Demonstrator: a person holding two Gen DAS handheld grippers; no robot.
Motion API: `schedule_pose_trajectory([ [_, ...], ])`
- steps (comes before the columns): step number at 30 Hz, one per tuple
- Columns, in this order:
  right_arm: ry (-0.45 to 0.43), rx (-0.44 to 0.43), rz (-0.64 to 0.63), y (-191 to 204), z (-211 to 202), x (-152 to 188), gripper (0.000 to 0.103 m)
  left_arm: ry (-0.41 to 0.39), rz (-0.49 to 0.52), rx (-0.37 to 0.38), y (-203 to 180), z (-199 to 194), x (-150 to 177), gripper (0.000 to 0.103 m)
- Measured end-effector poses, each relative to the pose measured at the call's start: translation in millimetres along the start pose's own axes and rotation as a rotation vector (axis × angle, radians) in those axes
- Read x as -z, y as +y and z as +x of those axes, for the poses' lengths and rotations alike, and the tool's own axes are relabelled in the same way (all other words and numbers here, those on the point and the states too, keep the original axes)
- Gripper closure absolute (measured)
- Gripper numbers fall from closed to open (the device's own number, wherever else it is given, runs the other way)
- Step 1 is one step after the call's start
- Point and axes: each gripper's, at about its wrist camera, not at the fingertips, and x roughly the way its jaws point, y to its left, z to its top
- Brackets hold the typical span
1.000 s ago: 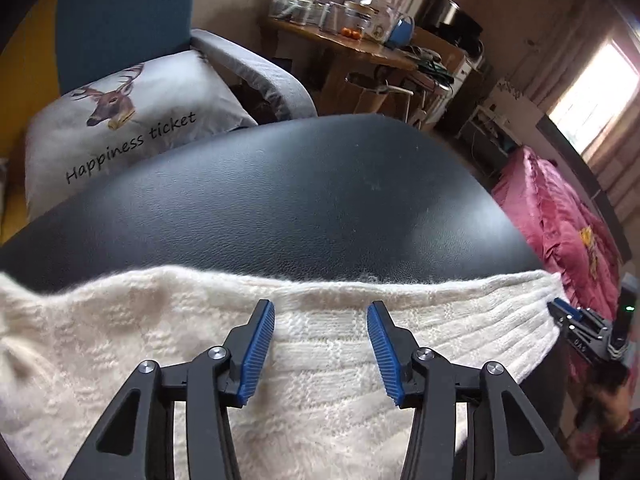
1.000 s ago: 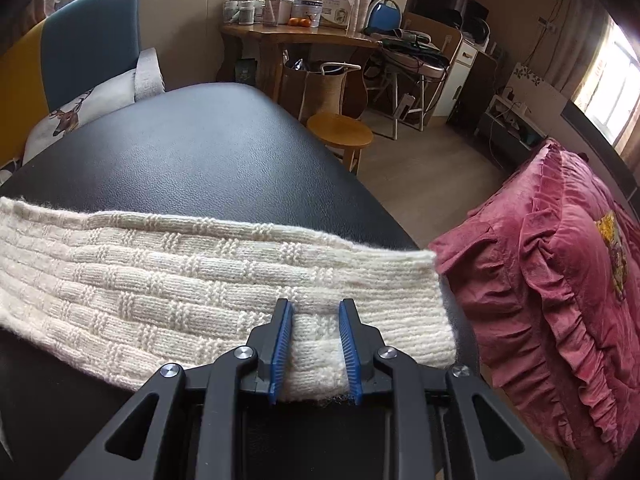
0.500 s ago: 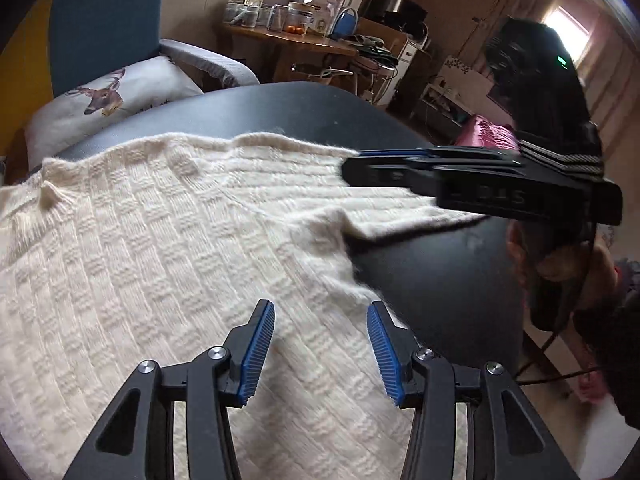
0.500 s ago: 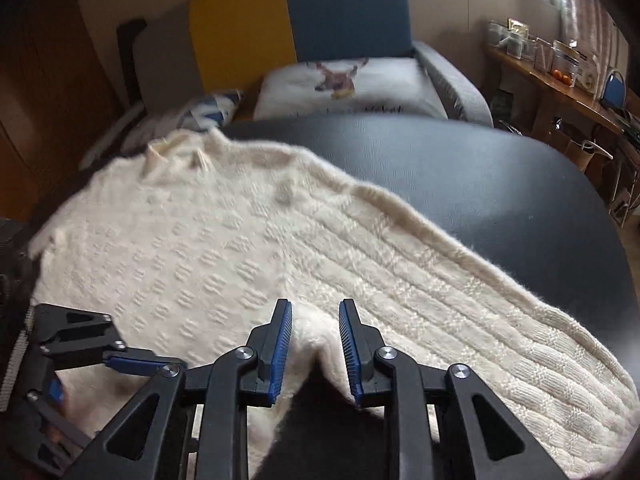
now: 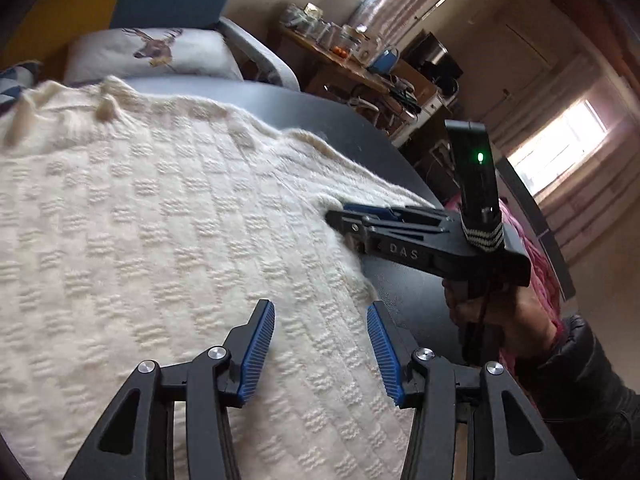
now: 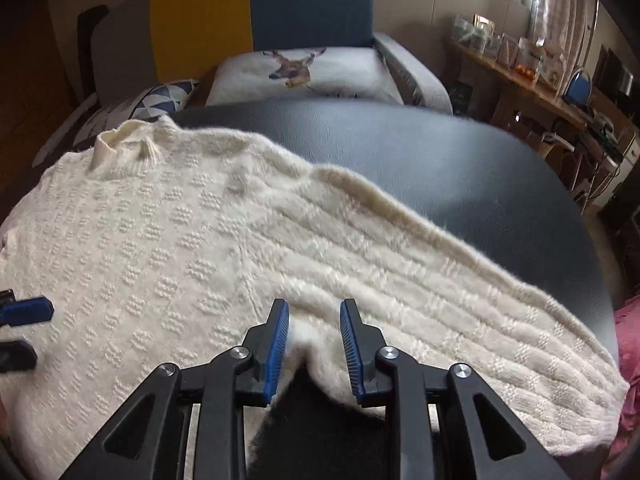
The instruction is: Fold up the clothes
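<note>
Sweater hem — cut off below

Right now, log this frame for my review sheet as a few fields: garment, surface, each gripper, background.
garment: cream knit sweater lying flat, collar at the far end, one sleeve stretched out sideways
surface: black table
left gripper: open above the sweater body, holding nothing
right gripper: jaws narrow, either side of the fabric where the sleeve joins the body; grip unclear
background: deer-print cushion on an armchair

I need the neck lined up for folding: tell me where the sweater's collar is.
In the right wrist view the collar sits upper left, at the sweater's far end by the table edge, near the patterned cushion.
</note>
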Motion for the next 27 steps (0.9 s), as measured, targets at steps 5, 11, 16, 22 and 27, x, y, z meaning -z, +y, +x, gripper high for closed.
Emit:
schedule_pose_trajectory([
  [5,-0.087,-0.118,-0.124,75,-8,-44,0.075,-0.1,-0.068,-0.204,74,-63,-6,0.051],
  [11,-0.084,-0.186,-0.151,132,25,-86,0.075,-0.161,-0.095,-0.363,143,-100,-35,0.051],
  [16,-0.027,-0.147,-0.02,118,64,-88,0.075,-0.17,-0.131,-0.154,152,-93,-77,0.049],
  [22,-0.064,-0.253,0.056,97,80,-63,0.073,-0.085,-0.156,0.015,156,-32,-137,0.047],
  [27,-0.078,-0.379,0.16,73,85,-61,0.074,0.019,-0.212,0.047,175,23,-170,0.046],
])
